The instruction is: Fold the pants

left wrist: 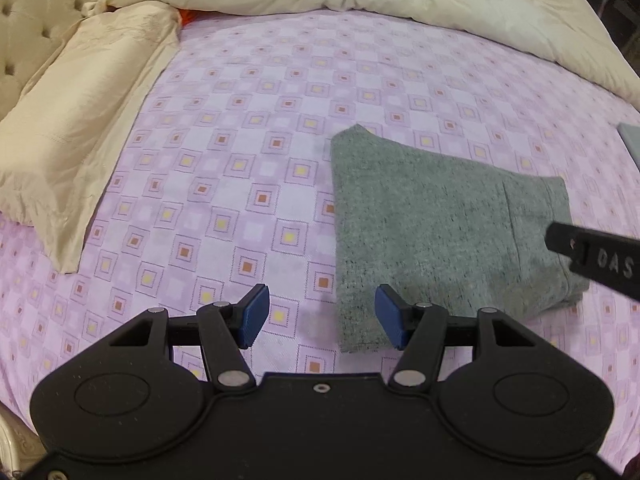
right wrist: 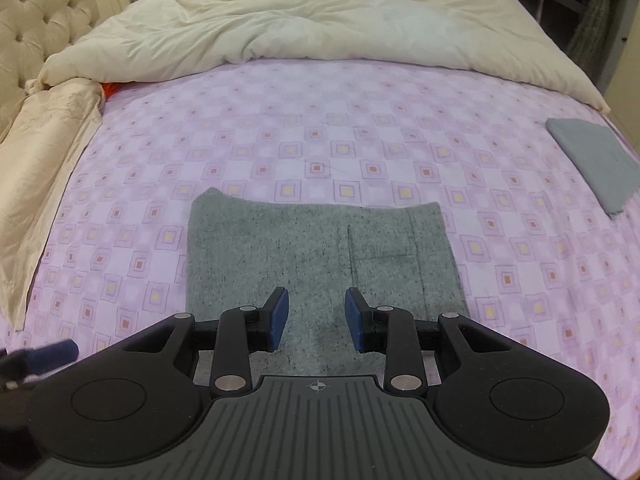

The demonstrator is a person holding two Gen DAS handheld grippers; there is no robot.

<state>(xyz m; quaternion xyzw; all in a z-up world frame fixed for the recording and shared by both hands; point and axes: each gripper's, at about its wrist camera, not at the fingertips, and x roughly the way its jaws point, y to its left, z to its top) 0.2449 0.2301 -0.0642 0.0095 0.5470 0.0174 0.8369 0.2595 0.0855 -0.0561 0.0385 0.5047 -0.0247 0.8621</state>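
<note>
Grey flecked pants (left wrist: 432,224) lie folded into a flat rectangle on the pink checked bed sheet (left wrist: 224,184). In the right wrist view the same pants (right wrist: 304,252) show a pocket seam and waistband on their right side. My left gripper (left wrist: 320,318) hangs open above the pants' near left edge, blue pads apart with nothing between them. My right gripper (right wrist: 316,316) hovers over the near middle of the pants, its blue pads parted and gripping nothing. A black finger of the right gripper pokes in at the right edge of the left wrist view.
A cream pillow (left wrist: 76,132) lies at the left by the tufted headboard (left wrist: 24,32). A rumpled cream duvet (right wrist: 304,28) covers the far side of the bed. Another folded grey garment (right wrist: 596,160) sits near the right edge of the sheet.
</note>
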